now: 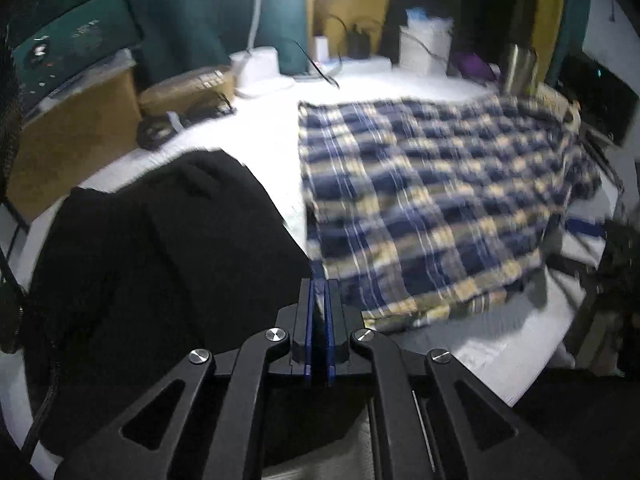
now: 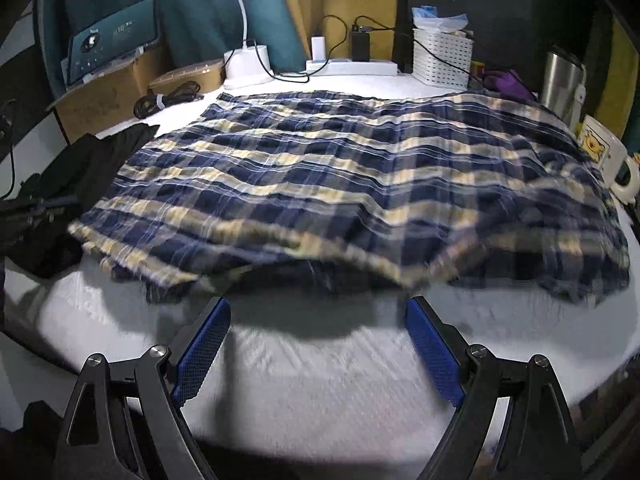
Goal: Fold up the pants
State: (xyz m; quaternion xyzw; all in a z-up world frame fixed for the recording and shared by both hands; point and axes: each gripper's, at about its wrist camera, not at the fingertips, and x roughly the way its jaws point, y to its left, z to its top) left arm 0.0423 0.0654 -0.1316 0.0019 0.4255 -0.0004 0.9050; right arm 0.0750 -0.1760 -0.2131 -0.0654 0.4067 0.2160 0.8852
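Observation:
The blue, cream and white plaid pants (image 2: 340, 184) lie spread across the white table, their near edge lifted slightly off the surface and blurred. They also show in the left wrist view (image 1: 432, 208), at the right. My right gripper (image 2: 318, 312) is open and empty, just in front of the pants' near edge. My left gripper (image 1: 319, 284) has its jaws pressed together near the pants' left front corner; whether cloth is pinched between the blue pads is not clear.
A black garment (image 1: 160, 260) lies left of the pants. At the back stand a white basket (image 2: 442, 58), a power strip (image 2: 352, 67), a lamp base (image 2: 248, 66), cables and a cardboard box (image 2: 108, 88). A steel flask (image 2: 564, 80) and mug (image 2: 608, 152) are at right.

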